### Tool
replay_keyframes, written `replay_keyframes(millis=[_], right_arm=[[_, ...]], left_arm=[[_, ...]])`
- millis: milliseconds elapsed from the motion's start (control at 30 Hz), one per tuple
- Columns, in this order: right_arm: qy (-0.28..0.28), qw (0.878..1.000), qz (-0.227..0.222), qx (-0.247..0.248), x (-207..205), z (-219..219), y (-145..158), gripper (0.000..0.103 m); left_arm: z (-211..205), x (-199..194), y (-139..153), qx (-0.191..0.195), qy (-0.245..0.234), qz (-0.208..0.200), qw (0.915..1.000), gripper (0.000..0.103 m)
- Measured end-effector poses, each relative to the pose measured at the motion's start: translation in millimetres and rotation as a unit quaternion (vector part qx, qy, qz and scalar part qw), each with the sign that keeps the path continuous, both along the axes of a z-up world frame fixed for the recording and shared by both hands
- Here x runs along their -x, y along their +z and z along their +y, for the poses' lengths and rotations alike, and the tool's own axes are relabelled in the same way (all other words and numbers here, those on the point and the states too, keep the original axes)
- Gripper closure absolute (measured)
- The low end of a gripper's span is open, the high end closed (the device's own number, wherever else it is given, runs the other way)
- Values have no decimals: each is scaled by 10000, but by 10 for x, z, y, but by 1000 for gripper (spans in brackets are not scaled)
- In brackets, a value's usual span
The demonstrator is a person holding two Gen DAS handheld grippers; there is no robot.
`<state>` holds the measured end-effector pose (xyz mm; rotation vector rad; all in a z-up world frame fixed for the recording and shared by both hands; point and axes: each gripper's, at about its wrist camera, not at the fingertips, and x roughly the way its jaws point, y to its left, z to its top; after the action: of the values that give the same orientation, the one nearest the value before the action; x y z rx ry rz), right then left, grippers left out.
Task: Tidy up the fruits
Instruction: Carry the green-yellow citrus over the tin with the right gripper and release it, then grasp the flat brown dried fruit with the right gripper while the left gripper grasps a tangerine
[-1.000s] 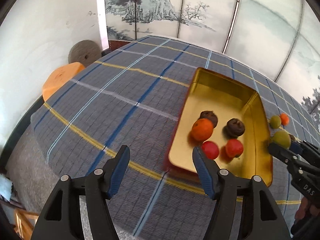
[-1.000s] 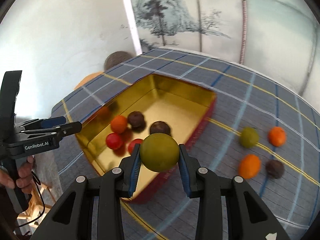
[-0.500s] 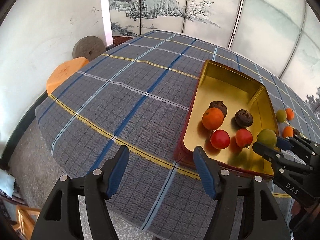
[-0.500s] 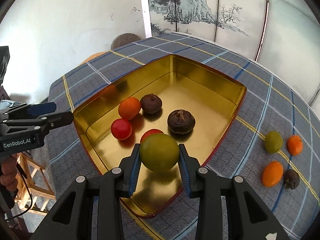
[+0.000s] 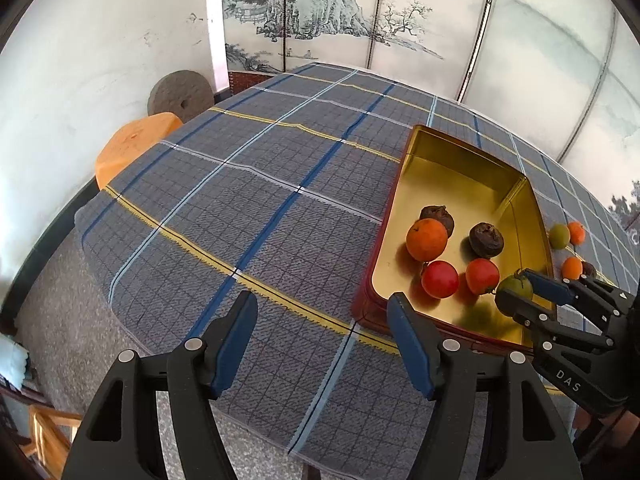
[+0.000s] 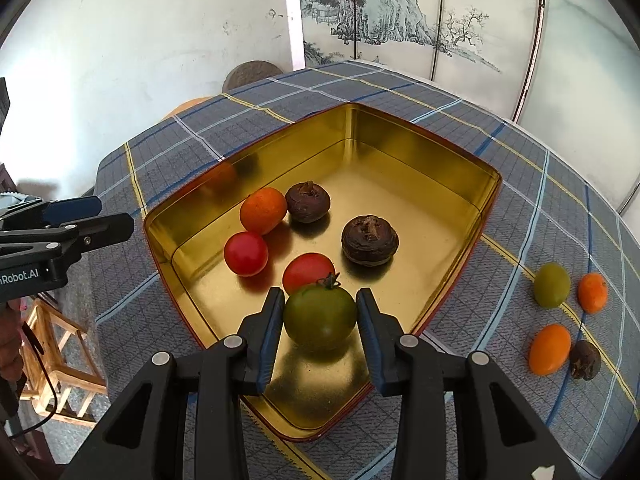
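Observation:
A green tomato [image 6: 320, 316] sits between the pads of my right gripper [image 6: 320, 296], low over the near corner of the gold tin [image 6: 496, 178]. The jaws are opening, though both pads still touch the tomato. Inside the tin lie an orange fruit [image 6: 263, 210], two red tomatoes [image 6: 245, 253] and two dark brown fruits [image 6: 370, 240]. My left gripper [image 5: 322, 300] hangs open and empty over the plaid cloth, just left of the tin [image 5: 416, 132]. The left wrist view shows the right gripper [image 5: 512, 287] and the green tomato [image 5: 516, 286] at the tin's near right.
On the cloth right of the tin lie a green fruit [image 6: 552, 284], two orange fruits [image 6: 549, 349] and a dark one [image 6: 585, 360]. An orange stool [image 5: 136, 144] and a round millstone [image 5: 180, 94] stand beyond the table's left edge. A wooden stool [image 6: 52, 344] stands below.
My right gripper has carried the green tomato in over the tin and sunk toward its floor. The tomato has rolled, so its stem now shows on top. The left gripper has hardly moved.

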<state>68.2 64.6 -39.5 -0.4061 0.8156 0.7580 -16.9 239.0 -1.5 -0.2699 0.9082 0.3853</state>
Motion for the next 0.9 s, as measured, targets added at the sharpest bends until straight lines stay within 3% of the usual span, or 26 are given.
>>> replay_keyframes(millis=[267, 433, 667, 900], right_arm=[[-3, 9999, 46, -145, -6, -41, 30, 67], [-151, 9986, -5, -499, -35, -268, 239, 66], [-1054, 9920, -274, -632, -250, -1000, 427, 62], [-1968, 9792, -208, -450, -524, -1810, 295, 62]], left_arm=[[-56, -33, 38, 4, -73, 13, 10000, 35], [-169, -123, 137, -39, -222, -91, 9997, 35], [-492, -293, 225, -57, -635, -213, 9977, 35], [-928, -517, 230, 55, -1142, -212, 9932, 35]])
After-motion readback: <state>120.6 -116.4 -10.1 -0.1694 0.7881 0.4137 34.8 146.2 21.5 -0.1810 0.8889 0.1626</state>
